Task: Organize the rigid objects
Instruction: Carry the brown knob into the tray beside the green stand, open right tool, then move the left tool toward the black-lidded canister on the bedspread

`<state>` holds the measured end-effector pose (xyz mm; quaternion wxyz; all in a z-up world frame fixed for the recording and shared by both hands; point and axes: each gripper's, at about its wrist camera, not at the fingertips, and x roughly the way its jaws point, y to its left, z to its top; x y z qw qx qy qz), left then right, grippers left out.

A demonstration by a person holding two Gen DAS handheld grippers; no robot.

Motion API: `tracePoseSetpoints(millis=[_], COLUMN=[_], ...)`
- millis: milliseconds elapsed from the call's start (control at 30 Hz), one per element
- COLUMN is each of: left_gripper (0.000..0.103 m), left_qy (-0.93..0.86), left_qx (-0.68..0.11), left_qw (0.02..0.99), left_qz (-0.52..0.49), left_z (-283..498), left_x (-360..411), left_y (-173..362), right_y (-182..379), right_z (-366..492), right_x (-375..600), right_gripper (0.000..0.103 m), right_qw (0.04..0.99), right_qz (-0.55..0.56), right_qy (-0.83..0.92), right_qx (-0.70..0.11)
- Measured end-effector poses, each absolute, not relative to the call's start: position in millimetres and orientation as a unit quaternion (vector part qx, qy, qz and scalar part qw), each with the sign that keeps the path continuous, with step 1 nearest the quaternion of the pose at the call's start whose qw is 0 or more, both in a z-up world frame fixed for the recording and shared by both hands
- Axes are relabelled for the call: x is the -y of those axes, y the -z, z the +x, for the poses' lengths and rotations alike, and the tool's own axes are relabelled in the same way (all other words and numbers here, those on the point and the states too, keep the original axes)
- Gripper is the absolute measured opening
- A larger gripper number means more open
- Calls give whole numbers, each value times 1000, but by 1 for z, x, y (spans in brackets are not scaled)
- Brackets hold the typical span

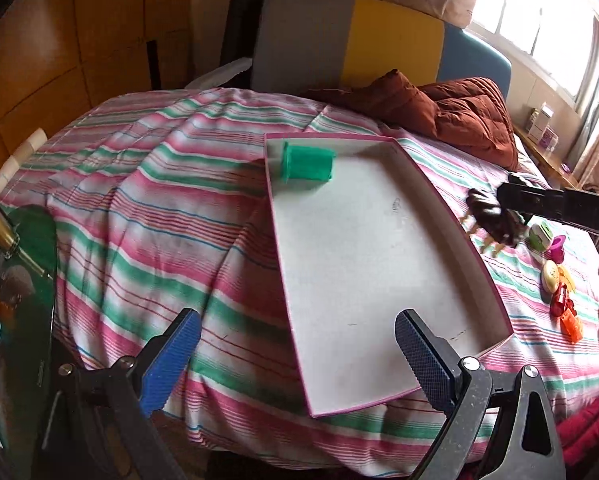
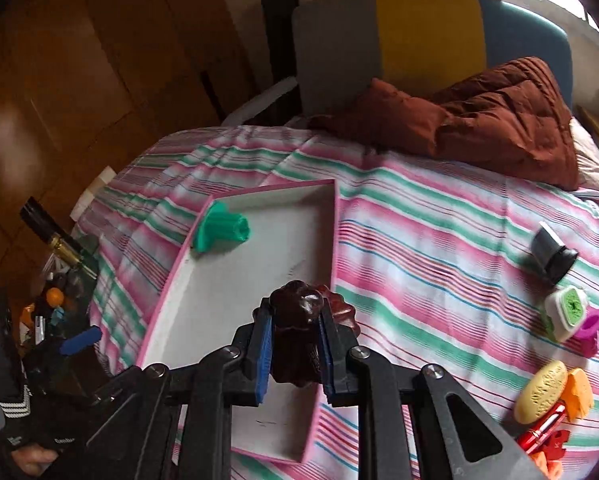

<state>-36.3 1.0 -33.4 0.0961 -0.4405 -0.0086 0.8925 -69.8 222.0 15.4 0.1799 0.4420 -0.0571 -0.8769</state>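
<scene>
A shallow pink-edged white box (image 1: 379,264) lies on the striped bed; it also shows in the right wrist view (image 2: 203,304). A green plastic piece (image 1: 307,162) lies in its far left corner, seen too in the right wrist view (image 2: 219,232). My right gripper (image 2: 293,344) is shut on a dark brown moulded object (image 2: 295,332) and holds it above the box's right edge; in the left wrist view this object (image 1: 493,216) hangs just right of the box. My left gripper (image 1: 297,344) is open and empty over the box's near left edge.
Small items lie on the bed right of the box: a grey-black piece (image 2: 553,254), a white-green block (image 2: 565,312), a magenta piece (image 2: 589,330), a yellow oval (image 2: 541,392), orange and red pieces (image 2: 555,432). A brown quilt (image 2: 479,116) lies at the back. A cluttered side table (image 1: 7,280) stands left.
</scene>
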Motion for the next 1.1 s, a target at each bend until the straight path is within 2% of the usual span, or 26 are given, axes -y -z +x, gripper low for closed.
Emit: tracePoseSetpoints(millis=[333,567,767,1100], left_gripper=[98,98,98,98], left_qy=[-892,-889,-896,-900], left_qx=[31,38,32,15], left_qw=[68,64,70,95], left_qz=[-446,-451,-437,-425], left_z=[-43,-47,-43,-33], left_x=[28,36,32,14], left_y=[43,49,43,27], right_y=[15,25,12,-5], right_z=[-138,-152,-129,-58], right_x=[-138,-119,-142,-206], right_gripper=[19,35,41,46], right_qw=[211,219,218,153], right_qz=[479,493,478,447], right_qy=[846,836,844,881], right_qx=[97,98,110,8])
